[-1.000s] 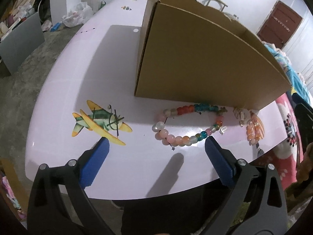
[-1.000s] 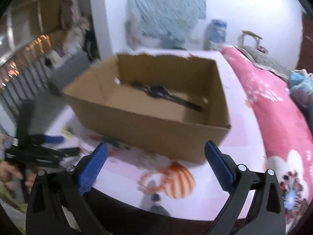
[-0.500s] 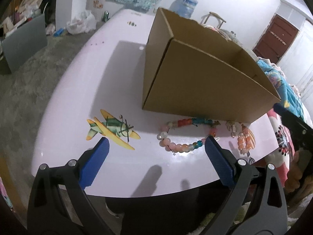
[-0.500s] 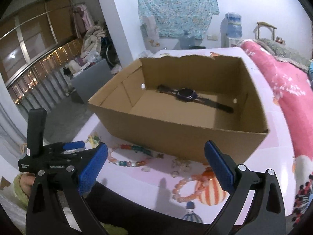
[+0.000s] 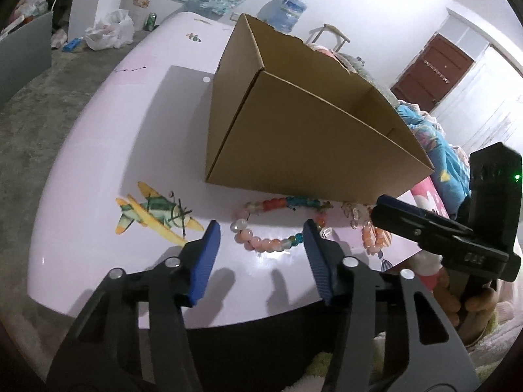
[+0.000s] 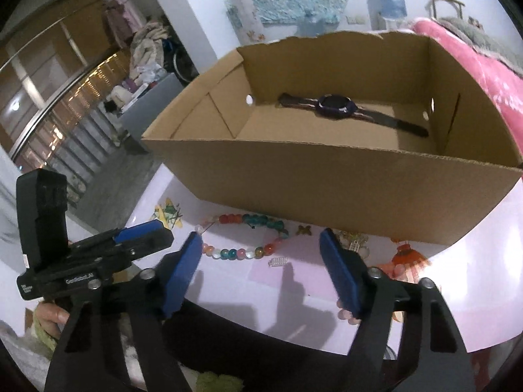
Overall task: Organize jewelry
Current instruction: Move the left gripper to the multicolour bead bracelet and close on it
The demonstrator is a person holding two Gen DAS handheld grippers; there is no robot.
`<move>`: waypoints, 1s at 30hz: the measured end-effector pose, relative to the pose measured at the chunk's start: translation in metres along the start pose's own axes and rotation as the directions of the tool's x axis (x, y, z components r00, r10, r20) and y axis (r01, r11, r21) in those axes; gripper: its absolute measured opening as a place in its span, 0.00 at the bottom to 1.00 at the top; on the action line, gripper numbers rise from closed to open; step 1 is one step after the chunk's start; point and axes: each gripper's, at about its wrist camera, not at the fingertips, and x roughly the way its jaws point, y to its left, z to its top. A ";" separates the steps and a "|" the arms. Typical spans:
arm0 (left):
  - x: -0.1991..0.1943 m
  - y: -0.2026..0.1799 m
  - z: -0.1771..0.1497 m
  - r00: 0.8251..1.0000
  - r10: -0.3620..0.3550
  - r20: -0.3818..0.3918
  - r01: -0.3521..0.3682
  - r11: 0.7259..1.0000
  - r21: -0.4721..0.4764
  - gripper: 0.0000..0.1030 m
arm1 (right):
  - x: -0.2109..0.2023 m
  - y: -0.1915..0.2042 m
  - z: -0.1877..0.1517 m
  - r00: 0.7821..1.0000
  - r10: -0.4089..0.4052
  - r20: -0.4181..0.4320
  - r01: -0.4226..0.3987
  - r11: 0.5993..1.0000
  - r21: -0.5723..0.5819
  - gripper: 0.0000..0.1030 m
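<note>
Bead bracelet [image 5: 274, 225], multicoloured, lies flat on the pink table [image 5: 98, 150] just in front of the near wall of the cardboard box [image 5: 304, 150], with an orange bead bracelet [image 5: 372, 238] close by on its right and small charms [image 6: 354, 245] between the two. A wristwatch [image 6: 343, 109] lies inside the box on its floor. The left gripper [image 5: 261, 233] and the right gripper [image 6: 260, 251] hover above the near table edge; both have just been closing, pads apart, nothing gripped.

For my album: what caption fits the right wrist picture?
A watch lies in the cardboard box; a bead bracelet waits outside.
</note>
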 end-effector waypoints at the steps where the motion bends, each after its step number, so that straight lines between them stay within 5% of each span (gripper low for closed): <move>1: 0.002 0.000 0.001 1.000 -0.001 -0.006 0.001 1.000 0.002 0.43 | 0.000 0.000 0.000 1.000 -0.002 -0.003 0.002 1.000 0.008 0.62; 6: 0.012 -0.005 0.004 0.998 0.035 -0.048 -0.033 0.999 0.040 0.35 | 0.008 -0.004 -0.007 0.999 -0.007 -0.041 0.009 0.999 0.046 0.51; 14: 0.036 -0.014 0.006 0.973 0.193 -0.128 -0.182 0.979 0.097 0.27 | 0.019 -0.009 -0.008 0.998 -0.006 -0.070 0.010 0.999 0.053 0.40; 19: 0.042 -0.023 0.008 0.961 0.245 -0.129 -0.227 0.963 0.143 0.24 | 0.021 -0.014 -0.005 0.998 -0.002 -0.064 0.006 0.998 0.058 0.35; 23: 0.045 -0.028 0.008 0.947 0.301 -0.111 -0.280 0.945 0.171 0.09 | 0.028 -0.016 -0.005 0.998 0.009 -0.069 -0.005 0.998 0.061 0.30; 30: 0.044 -0.034 0.007 0.940 0.326 -0.098 -0.304 0.934 0.188 0.08 | 0.042 -0.013 -0.004 0.995 0.021 -0.100 -0.018 0.999 0.033 0.24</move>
